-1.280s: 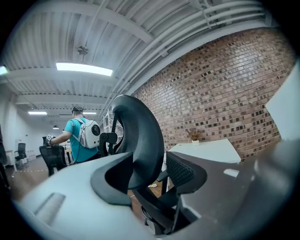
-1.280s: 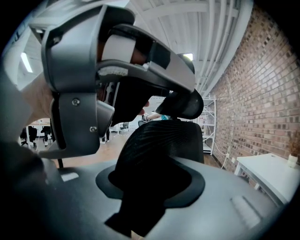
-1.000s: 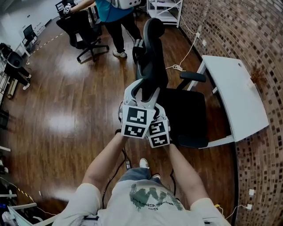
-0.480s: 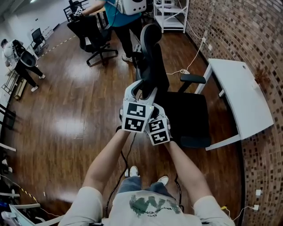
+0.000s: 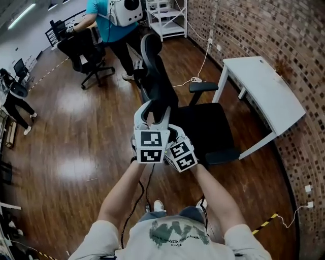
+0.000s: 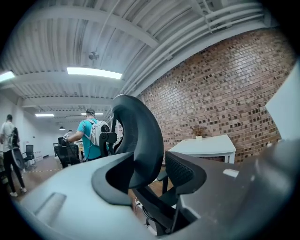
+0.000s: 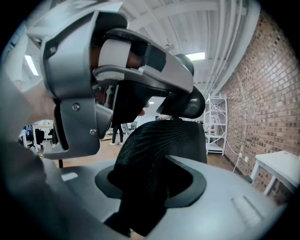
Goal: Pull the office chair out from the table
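Note:
The black office chair [image 5: 203, 127] stands on the wood floor just left of the white table [image 5: 264, 91], with its seat out from under the tabletop. Its tall mesh backrest [image 5: 157, 86] faces me. My left gripper [image 5: 151, 112] is shut on the backrest's upper edge, and in the left gripper view the dark curved back [image 6: 140, 140] fills the gap between the jaws. My right gripper [image 5: 174, 133] sits just below and right of it, shut on the same backrest; the mesh [image 7: 150, 154] lies between its jaws, with the left gripper [image 7: 93, 79] above.
A person in a teal shirt with a white backpack [image 5: 114, 18] stands behind the chair beside another black chair [image 5: 81, 51]. A white shelf [image 5: 167, 15] and a brick wall [image 5: 264, 25] lie beyond. A cable [image 5: 195, 78] trails on the floor by the table.
The chair has rolled away from the table with both grippers still on its backrest, so its seat no longer overlaps the tabletop. I have stepped back with it.

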Demonstrator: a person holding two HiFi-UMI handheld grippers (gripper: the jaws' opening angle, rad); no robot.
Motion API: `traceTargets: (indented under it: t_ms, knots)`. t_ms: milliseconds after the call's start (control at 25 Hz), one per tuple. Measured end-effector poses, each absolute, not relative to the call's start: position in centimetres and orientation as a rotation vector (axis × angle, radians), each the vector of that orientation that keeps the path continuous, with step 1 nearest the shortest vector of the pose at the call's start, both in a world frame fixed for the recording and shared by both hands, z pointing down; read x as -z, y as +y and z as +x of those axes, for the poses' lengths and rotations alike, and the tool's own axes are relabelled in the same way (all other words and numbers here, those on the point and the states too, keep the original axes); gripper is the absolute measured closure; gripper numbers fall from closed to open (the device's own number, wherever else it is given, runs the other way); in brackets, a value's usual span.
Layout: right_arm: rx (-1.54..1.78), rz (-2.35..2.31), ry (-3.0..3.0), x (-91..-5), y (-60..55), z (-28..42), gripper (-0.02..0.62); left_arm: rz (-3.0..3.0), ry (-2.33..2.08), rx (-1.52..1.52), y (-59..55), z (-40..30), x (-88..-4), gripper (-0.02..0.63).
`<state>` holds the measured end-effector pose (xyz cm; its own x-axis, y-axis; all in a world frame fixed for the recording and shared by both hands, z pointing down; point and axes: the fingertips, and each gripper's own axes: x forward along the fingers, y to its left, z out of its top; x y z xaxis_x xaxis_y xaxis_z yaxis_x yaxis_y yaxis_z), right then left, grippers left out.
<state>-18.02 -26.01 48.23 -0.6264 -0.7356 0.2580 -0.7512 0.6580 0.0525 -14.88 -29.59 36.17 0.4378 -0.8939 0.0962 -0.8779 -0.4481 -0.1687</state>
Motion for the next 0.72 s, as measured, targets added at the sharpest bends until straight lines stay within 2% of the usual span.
traceTargets:
  t_ms: [720]
  knots:
    - [-0.082,1.192,-2.619,-48.1,-23.7,-31.7,0.38,-2.555,1.595,0.254,-26.8,-27.8,-36.6,0.374]
